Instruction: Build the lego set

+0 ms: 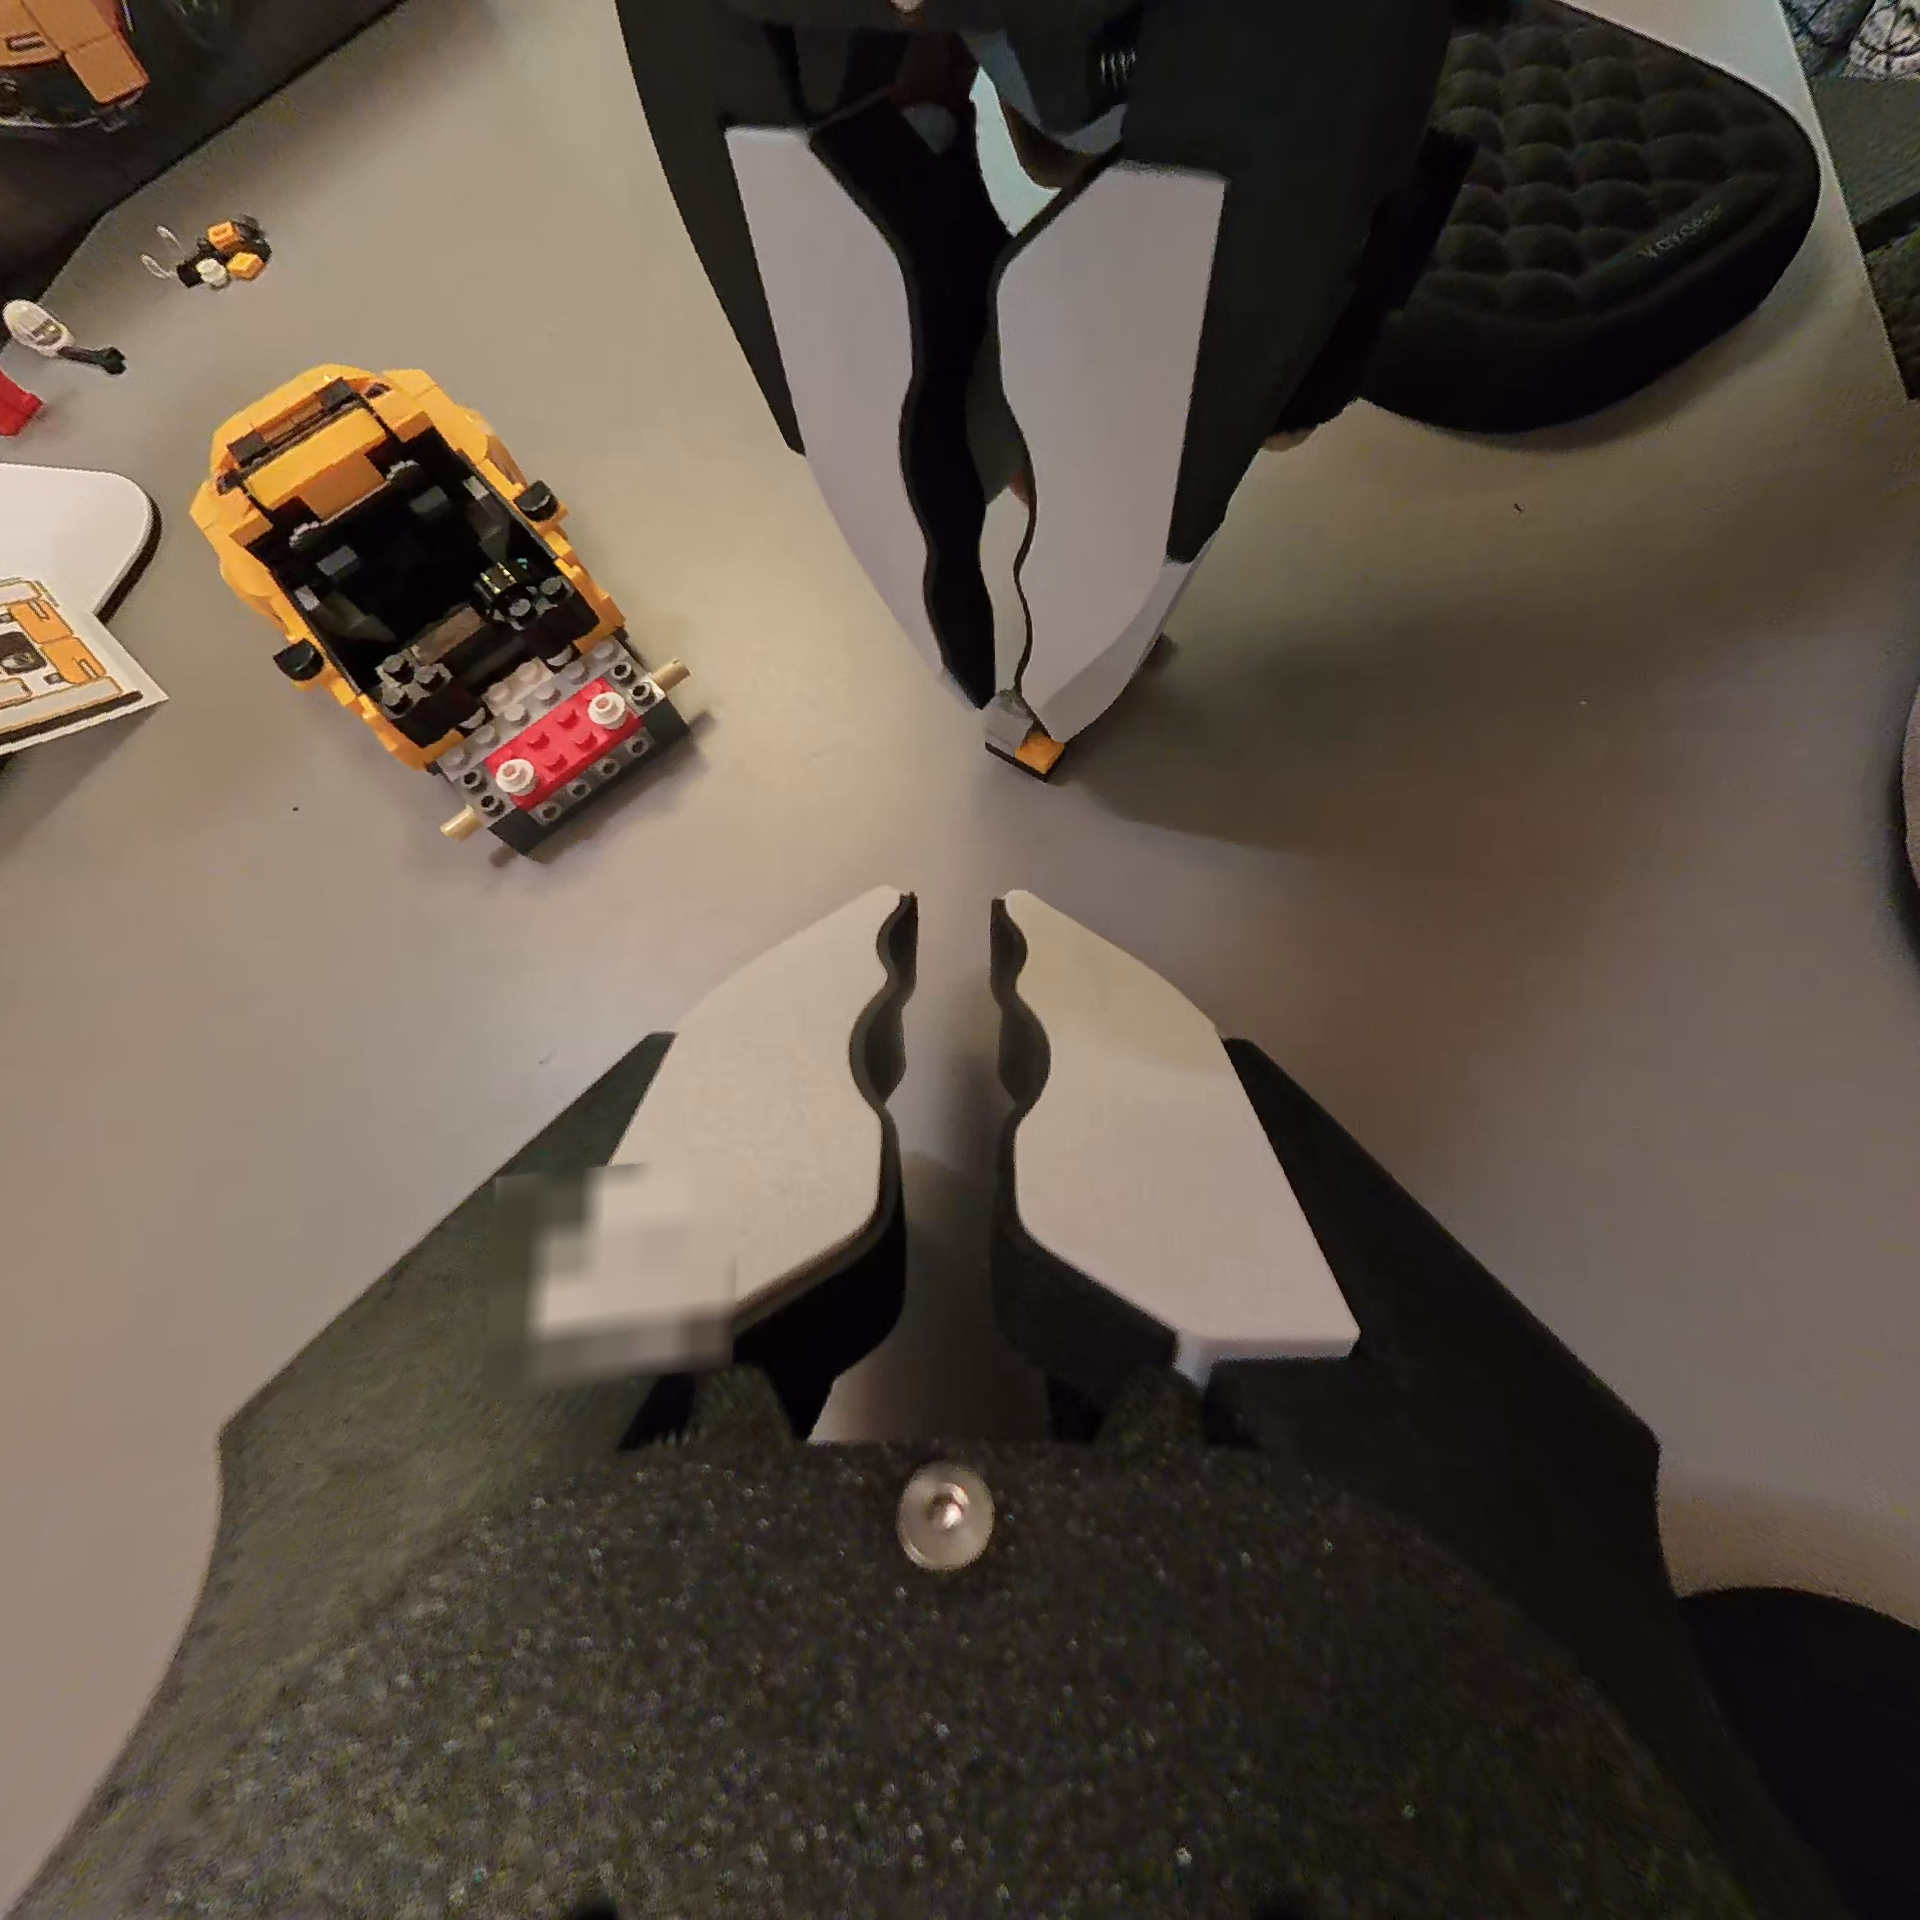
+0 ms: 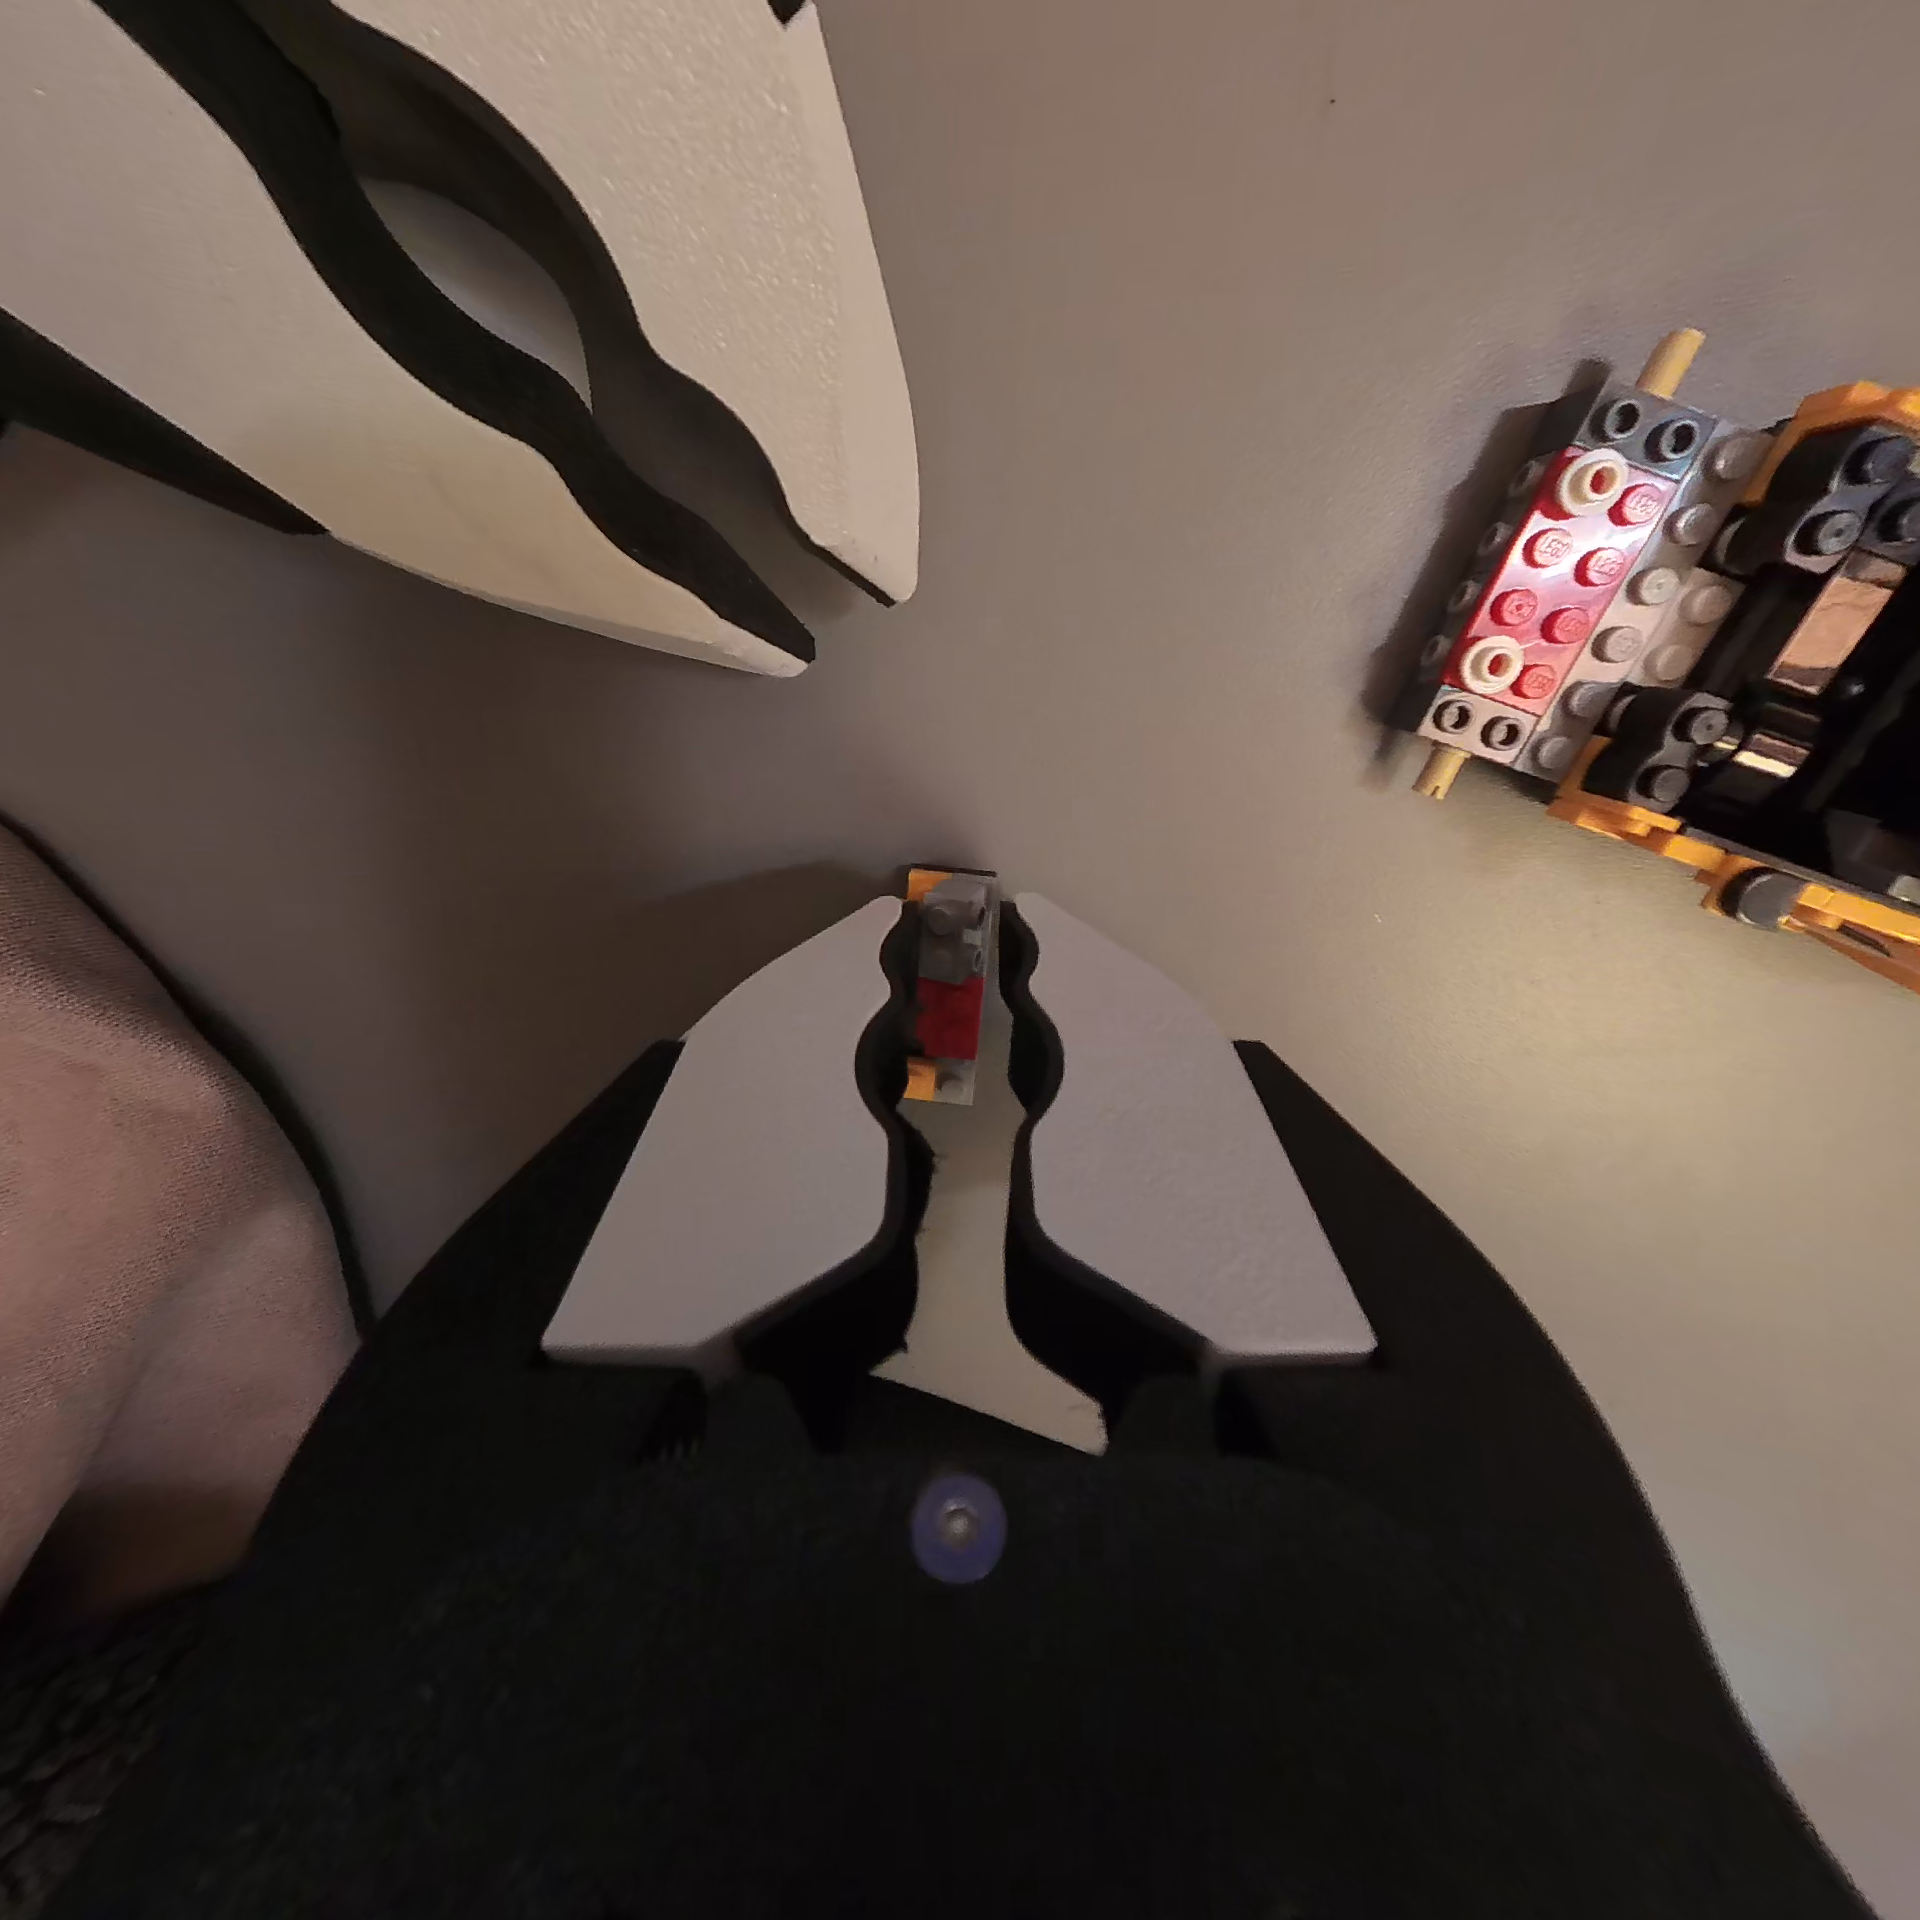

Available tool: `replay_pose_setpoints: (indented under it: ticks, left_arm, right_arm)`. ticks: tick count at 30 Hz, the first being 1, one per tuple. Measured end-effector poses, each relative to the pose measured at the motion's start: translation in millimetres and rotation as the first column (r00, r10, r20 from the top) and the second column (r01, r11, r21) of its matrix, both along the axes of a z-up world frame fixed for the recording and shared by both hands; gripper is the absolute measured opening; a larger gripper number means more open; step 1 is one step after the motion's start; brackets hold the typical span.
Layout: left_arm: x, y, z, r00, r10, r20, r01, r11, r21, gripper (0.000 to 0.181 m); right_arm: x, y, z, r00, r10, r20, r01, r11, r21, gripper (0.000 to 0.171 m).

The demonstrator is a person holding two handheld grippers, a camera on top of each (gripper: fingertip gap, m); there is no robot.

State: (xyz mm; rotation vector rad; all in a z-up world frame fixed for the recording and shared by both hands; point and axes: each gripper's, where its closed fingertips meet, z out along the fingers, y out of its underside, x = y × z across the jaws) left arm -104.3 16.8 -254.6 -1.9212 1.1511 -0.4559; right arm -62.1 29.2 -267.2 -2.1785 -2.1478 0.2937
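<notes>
The left gripper (image 1: pixel 953 914), nearest the lens, hovers over the grey table (image 1: pixel 1455 935) with its fingers apart and nothing between them. Toward the table's left edge sits the half-built orange lego car (image 1: pixel 416 582), red plate at its exposed end. To its right, the right gripper (image 2: pixel 956 914) is clamped on a small grey, red and orange brick assembly (image 2: pixel 951 987), its tip touching the table.
</notes>
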Motion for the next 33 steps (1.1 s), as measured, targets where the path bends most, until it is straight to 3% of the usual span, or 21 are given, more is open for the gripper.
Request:
replay_pose_setpoints:
  ticks: [6, 11, 20, 28, 33]
  left_arm:
    - [0, 0, 0, 1.000, -0.001, 0.000, 0.001, 1.000, -0.002, 0.013]
    - [1, -1, 2, 1.000, -0.002, 0.020, 0.002, 1.000, -0.009, 0.013]
    - [5, -3, 6, 0.994, 0.005, 0.108, 0.002, 0.998, -0.067, 0.013]
    - [17, -2, 6, 0.975, 0.072, 0.211, -0.024, 0.974, -0.223, 0.013]
    - [20, -1, 3, 0.958, 0.145, 0.247, -0.052, 0.936, -0.347, 0.015]
  right_arm:
    - [1, 2, 6, 1.000, 0.001, -0.031, -0.001, 1.000, 0.004, 0.016]
    - [12, 1, 22, 0.986, 0.044, -0.161, -0.041, 0.999, 0.022, 0.024]
    - [20, -3, -2, 0.943, 0.031, -0.332, -0.002, 0.996, 0.087, 0.029]
    - [15, 2, -7, 0.924, 0.004, -0.382, 0.009, 0.999, 0.033, 0.012]
    - [14, 0, -6, 0.913, 0.008, -0.407, -0.012, 1.000, -0.006, 0.012]
